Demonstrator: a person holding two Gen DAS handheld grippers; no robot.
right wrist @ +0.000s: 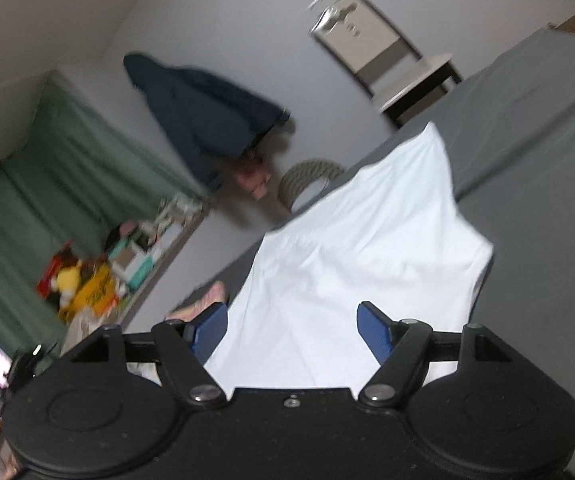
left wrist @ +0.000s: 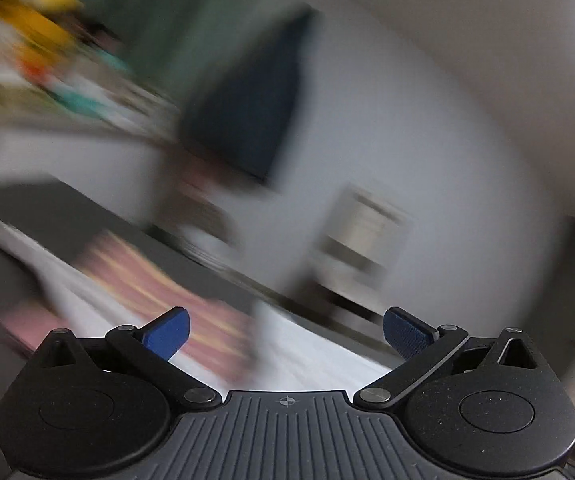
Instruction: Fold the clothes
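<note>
Blur smears nearly the whole left wrist view, so little there is certain. The left claw (left wrist: 286, 334) stands spread wide with nothing between its blue pads, well clear of any cloth. Beyond it a pink striped cloth (left wrist: 159, 292) lies beside a white garment (left wrist: 307, 354) on a dark grey bed (left wrist: 15, 216); which edge of either piece faces the claw cannot be told.

In the right wrist view, things are sharper. The right claw (right wrist: 290, 328) is also released, its pads parted with the white garment (right wrist: 367, 240) spread below and ahead of them, not pinched. The garment lies fairly flat on the grey bed (right wrist: 527, 140), with soft wrinkles running along it and one edge slightly curled at the right. A sliver of the pink striped cloth (right wrist: 211, 298) shows just beside its left edge. Farther off are a dark jacket (right wrist: 207, 120) hanging on the wall, a chair (right wrist: 399, 68) and a cluttered shelf (right wrist: 127, 260).

The fold looks not yet begun. The main risk, as I judge it, is the left claw coming down fast and blind: it could catch the pink cloth together with the white one, or drag the garment askew. A single-layer pinch on wrinkled fabric may also slip and leave a crooked fold.
</note>
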